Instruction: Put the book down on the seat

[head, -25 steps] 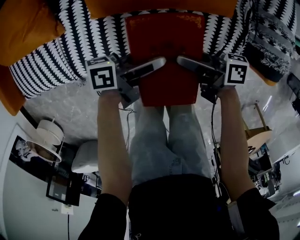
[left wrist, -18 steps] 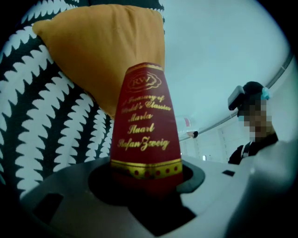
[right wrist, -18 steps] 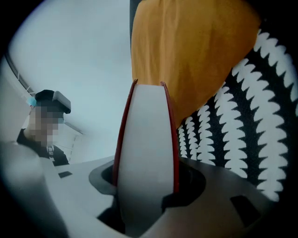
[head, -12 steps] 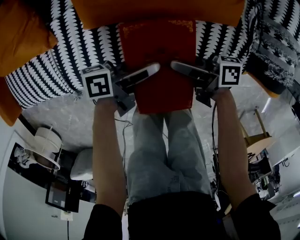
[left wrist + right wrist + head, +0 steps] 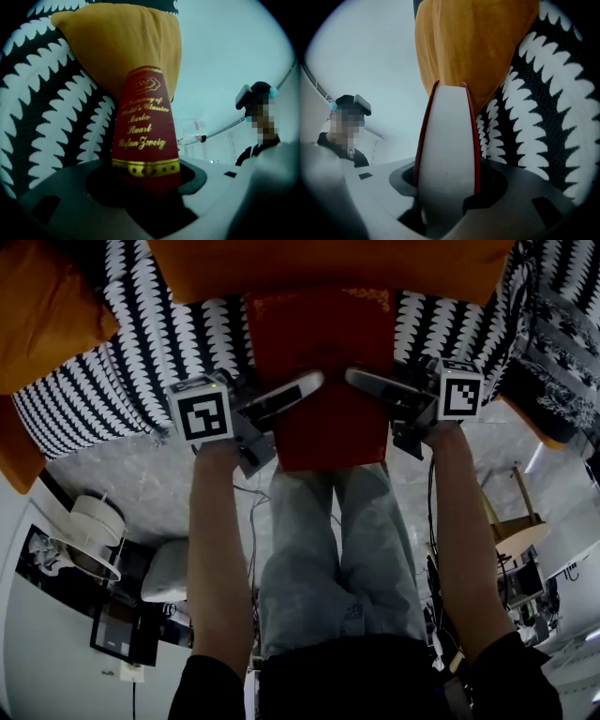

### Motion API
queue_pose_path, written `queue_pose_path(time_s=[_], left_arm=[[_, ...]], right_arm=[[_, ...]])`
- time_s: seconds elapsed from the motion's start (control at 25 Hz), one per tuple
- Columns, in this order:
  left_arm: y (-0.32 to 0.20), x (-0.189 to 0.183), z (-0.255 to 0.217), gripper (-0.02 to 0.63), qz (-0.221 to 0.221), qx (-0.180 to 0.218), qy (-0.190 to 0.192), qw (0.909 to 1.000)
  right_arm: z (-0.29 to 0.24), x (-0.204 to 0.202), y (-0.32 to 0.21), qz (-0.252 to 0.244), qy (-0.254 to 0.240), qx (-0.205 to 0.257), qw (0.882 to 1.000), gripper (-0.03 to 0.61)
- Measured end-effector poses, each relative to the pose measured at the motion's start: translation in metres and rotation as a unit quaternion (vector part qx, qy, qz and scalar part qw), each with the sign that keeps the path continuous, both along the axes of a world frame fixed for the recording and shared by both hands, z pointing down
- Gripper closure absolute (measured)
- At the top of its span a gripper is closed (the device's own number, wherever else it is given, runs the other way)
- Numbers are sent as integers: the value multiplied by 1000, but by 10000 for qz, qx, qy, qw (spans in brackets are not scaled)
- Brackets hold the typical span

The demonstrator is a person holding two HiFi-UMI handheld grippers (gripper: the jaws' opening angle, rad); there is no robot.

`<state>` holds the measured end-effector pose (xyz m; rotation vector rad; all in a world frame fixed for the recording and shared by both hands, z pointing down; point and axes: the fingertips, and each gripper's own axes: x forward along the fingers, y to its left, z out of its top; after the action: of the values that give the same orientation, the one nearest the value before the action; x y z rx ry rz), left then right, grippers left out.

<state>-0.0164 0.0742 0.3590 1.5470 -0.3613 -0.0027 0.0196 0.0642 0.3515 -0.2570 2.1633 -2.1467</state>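
One red book (image 5: 319, 352), upper centre, over the black-and-white seat (image 5: 141, 343). We count two grippers clamped on it: left gripper (image 5: 281, 395) on the spine, right gripper (image 5: 380, 385) on the page edge. Two cushions: orange cushion (image 5: 319, 263) top centre, second cushion (image 5: 47, 296) upper left.

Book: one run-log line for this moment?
red book: held | left gripper: shut on spine side | right gripper: shut on page side | place: over patterned seat | not released
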Motion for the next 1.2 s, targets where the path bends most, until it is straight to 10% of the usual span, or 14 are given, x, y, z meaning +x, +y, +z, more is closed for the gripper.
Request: queue_pose_path(time_s=[0.48, 1.2], left_arm=[[4, -49, -18, 368, -826, 63, 134, 9965], [69, -103, -30, 389, -1269, 98, -812, 9885]], right_arm=[[-10, -12, -7, -82, -467, 276, 9985, 342], [-22, 5, -9, 393, -641, 647, 9951, 344]])
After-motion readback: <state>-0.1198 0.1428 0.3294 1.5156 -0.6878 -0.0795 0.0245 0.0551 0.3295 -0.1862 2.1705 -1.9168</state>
